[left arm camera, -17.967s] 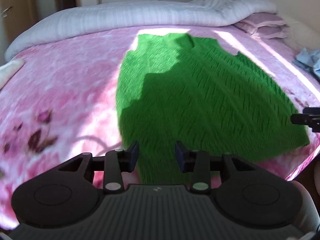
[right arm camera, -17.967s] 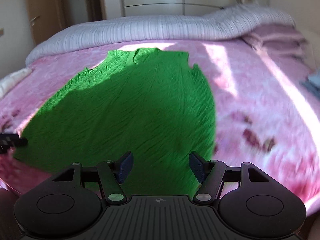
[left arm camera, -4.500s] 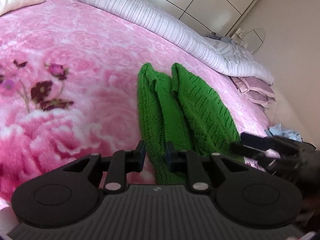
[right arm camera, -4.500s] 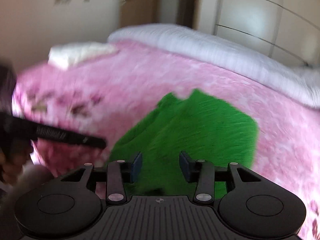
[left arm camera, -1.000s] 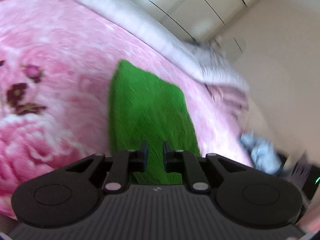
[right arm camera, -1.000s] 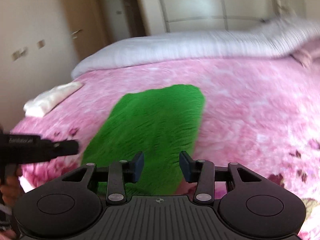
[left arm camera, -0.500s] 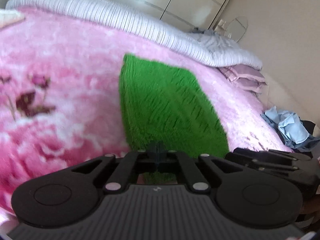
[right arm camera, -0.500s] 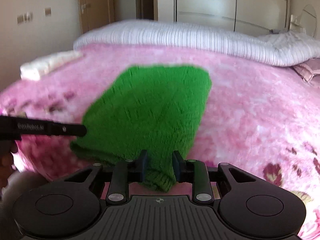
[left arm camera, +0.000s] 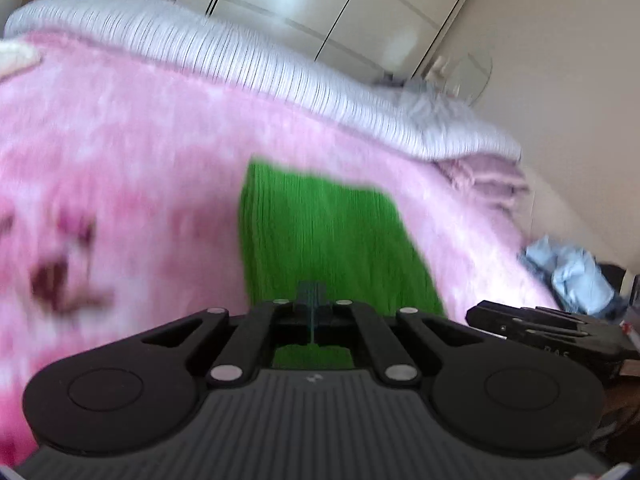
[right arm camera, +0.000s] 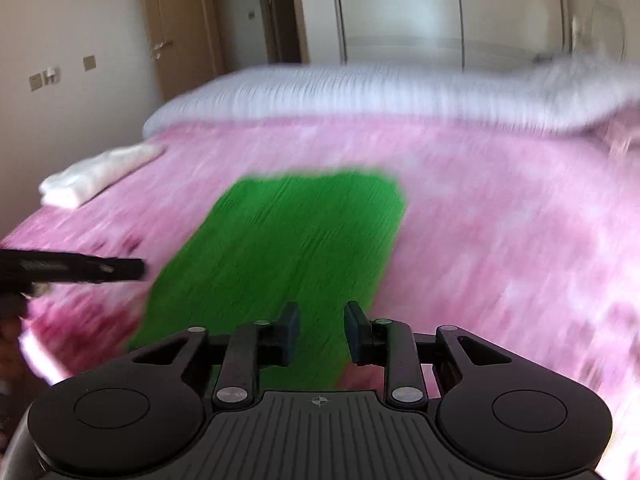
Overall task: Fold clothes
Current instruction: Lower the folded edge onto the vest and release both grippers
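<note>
The green knit sweater [right arm camera: 288,248] lies folded into a long strip on the pink floral blanket [right arm camera: 500,240]. It also shows in the left wrist view as the sweater [left arm camera: 328,236]. My left gripper [left arm camera: 311,296] is shut, pads pressed together over the sweater's near edge, with green cloth showing under the fingers. From the right wrist view the left gripper [right arm camera: 80,270] reaches in at the strip's left side. My right gripper [right arm camera: 322,332] is narrowed on the thick near end, green cloth filling the gap. The right gripper [left arm camera: 532,324] sits by the near right corner. Both views are blurred.
A striped white duvet [right arm camera: 380,92] is bunched along the far side of the bed. A folded white cloth [right arm camera: 96,174] lies at the left edge. Pale blue clothes [left arm camera: 572,276] are heaped at the right. Wardrobe doors [right arm camera: 440,12] stand behind.
Both cameras have risen and tilted up in the last half second, so more of the wall shows. The left gripper stays shut. The right gripper keeps its narrow gap on the green cloth.
</note>
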The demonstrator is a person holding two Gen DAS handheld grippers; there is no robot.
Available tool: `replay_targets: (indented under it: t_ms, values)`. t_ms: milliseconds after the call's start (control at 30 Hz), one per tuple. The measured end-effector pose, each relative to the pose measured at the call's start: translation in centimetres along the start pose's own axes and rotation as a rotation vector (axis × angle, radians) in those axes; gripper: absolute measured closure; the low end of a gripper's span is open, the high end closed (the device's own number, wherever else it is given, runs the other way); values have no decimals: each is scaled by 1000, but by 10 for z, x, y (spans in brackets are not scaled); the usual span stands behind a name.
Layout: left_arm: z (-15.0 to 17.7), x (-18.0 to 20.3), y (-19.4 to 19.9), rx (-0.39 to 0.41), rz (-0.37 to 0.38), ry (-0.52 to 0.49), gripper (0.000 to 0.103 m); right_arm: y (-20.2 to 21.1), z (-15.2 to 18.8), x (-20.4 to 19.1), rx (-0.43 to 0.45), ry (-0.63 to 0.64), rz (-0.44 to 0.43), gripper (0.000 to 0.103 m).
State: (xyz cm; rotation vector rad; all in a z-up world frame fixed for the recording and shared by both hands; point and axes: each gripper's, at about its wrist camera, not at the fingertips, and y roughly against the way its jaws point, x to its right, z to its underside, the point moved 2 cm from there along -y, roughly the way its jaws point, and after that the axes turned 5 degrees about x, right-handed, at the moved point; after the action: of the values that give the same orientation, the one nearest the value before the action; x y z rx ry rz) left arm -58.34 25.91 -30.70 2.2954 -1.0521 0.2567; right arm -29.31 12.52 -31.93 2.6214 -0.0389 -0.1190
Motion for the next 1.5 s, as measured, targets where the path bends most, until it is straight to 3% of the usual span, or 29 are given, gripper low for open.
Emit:
replay_targets:
  t_ms: [133, 233, 367, 433, 500, 600, 767, 867, 1000, 1133, 1233, 1300, 1433, 1500]
  values:
    - [-47, 1, -50, 16, -9, -103, 103, -40, -37, 28, 65, 69, 54, 76]
    - [-62, 1, -91, -5, -7, -171, 103, -73, -56, 37, 97, 104, 21, 76]
    - [-60, -10, -137, -40, -47, -234, 103, -114, -66, 40, 119, 150, -45, 76]
    - [-50, -22, -157, -74, -82, -256, 103, -138, -62, 45, 83, 161, -47, 76]
    - [-37, -33, -167, -71, -67, -241, 101, -158, -50, 57, 16, 129, -38, 76]
    - [-30, -39, -168, -47, -54, -223, 101, -173, -38, 78, -58, 4, -47, 77]
    - [-34, -36, -166, -42, -56, -235, 101, -168, -38, 86, -43, -51, -70, 76]
    - [-43, -28, -143, -16, -51, -199, 103, -152, -50, 84, -14, -79, -55, 76]
    - [-41, -8, -99, 30, 31, -161, 103, -103, -55, 63, 61, -57, -67, 76]
    - [-14, -13, -101, -14, 19, -153, 103, -70, -35, 36, 84, -22, -93, 76]
    - [6, -18, -105, -49, 4, -146, 100, -83, -9, 19, 20, 61, -34, 76]
    - [4, -23, -104, -71, -1, -87, 100, -94, 1, 12, 1, 92, 9, 77]
    - [-5, -5, -84, -81, -47, -141, 103, -86, -17, 8, -36, 68, 17, 76]
    - [-7, 8, -66, -63, -8, -132, 103, -68, -19, 7, -20, 50, 11, 76]
